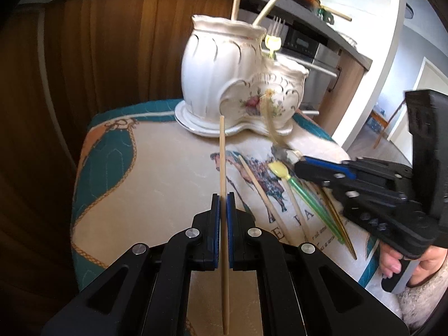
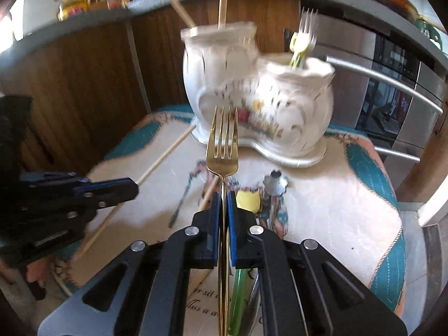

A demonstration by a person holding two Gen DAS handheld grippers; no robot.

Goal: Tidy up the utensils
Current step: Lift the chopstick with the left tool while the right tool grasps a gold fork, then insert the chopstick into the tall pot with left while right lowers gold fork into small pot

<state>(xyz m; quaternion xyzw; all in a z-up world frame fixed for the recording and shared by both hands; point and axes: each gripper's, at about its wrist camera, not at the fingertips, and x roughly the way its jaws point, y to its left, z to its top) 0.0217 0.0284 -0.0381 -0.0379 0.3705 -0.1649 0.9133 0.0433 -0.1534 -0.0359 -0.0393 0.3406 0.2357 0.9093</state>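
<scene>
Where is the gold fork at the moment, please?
The gold fork is clamped in the right tongs, tines up, in front of the white holder in the right wrist view.

Both wrist views face the white holder [image 1: 235,78] closely.

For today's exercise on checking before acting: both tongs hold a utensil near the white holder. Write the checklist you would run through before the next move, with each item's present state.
1. Left tongs shut on the chopstick: ok.
2. Right tongs shut on the gold fork: ok.
3. Holder upright on the cloth: ok.
4. Tall pot has room beside its two chopsticks: cannot tell, inside hidden.
5. Short pot has room beside its fork and plastic utensil: cannot tell.
6. Loose utensils on the cloth clear of both tongs: cannot tell, some lie right under the right tongs.
</scene>
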